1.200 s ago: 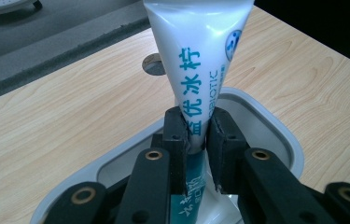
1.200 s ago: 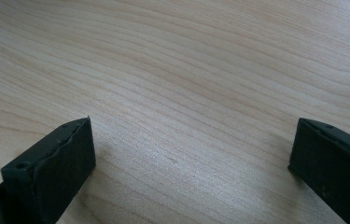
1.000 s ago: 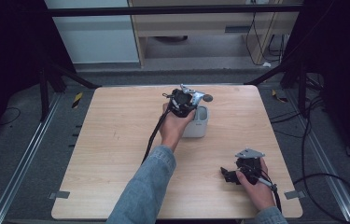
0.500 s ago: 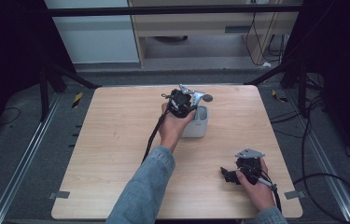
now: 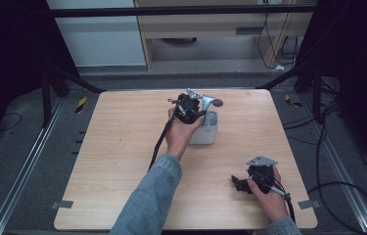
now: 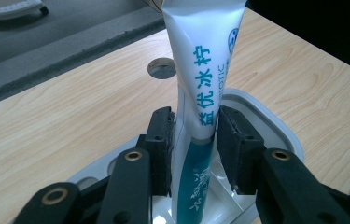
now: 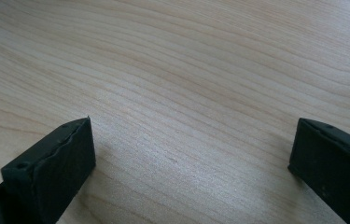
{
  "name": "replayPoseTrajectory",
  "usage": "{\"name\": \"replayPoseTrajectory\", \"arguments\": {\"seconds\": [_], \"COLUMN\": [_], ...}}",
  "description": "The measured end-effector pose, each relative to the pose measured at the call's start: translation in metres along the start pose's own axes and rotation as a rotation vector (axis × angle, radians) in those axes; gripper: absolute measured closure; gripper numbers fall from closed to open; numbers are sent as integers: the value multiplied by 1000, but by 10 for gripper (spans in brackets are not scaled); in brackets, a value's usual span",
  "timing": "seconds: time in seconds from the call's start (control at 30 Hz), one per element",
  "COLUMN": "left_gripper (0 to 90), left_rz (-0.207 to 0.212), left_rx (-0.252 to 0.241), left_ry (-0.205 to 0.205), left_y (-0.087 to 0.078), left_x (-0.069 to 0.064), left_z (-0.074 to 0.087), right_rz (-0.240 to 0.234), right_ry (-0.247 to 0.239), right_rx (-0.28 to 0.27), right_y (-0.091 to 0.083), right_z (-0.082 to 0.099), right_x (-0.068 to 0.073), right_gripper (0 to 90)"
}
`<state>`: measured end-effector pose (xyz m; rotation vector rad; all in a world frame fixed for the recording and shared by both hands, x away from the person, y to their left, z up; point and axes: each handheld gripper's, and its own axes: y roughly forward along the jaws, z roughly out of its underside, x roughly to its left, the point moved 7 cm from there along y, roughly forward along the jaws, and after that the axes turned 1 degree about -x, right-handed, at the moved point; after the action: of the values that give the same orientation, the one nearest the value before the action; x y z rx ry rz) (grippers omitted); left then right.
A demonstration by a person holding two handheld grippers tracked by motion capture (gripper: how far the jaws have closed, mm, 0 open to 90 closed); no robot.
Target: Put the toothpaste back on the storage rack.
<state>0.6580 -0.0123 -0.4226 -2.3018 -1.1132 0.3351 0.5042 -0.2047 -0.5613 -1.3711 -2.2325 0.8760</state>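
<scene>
A white and teal toothpaste tube with blue printed characters (image 6: 204,93) is seen standing upright in a small white plastic holder cup (image 5: 209,131), which is set on the pale wooden counter (image 5: 122,147) towards its far edge, a little right of the middle. The left gripper (image 6: 194,135) is held over the cup with its black fingers (image 6: 161,140) on either side of the tube; the fingers have just been opening, and the left one is seen against the tube while a narrow gap shows at the right one (so the tube is no longer pinched). A round grey grommet (image 6: 161,68) is set into the counter beyond the cup. The right gripper (image 5: 249,182) is rested near the counter's near right corner, well apart from the cup, with its fingers (image 7: 56,163) spread wide over bare wood.
</scene>
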Motion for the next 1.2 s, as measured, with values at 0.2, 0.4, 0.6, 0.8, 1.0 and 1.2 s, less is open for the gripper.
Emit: {"name": "replayPoseTrajectory", "arguments": {"seconds": [0.2,0.4,0.6,0.8,1.0,1.2], "left_gripper": [641,542,421,263,192,122], "left_rz": [3,-15,-11,-43,-24,23], "left_rx": [-7,-20,-40,-47,-45,-39], "left_ry": [8,24,19,31,49,58], "left_y": [-3,-11,-22,-34,-42,-45], "left_x": [-3,-3,-7,-13,-21,-30], "left_z": [0,1,-2,-2,-4,-3], "right_rz": [0,0,1,0,0,2], "right_ry": [0,0,-2,0,0,-3], "right_rx": [0,0,-1,1,0,1], "right_y": [0,0,0,0,0,0], "right_z": [0,0,0,0,0,0], "right_x": [0,0,0,0,0,0], "right_gripper": [4,4,4,4,4,4]}}
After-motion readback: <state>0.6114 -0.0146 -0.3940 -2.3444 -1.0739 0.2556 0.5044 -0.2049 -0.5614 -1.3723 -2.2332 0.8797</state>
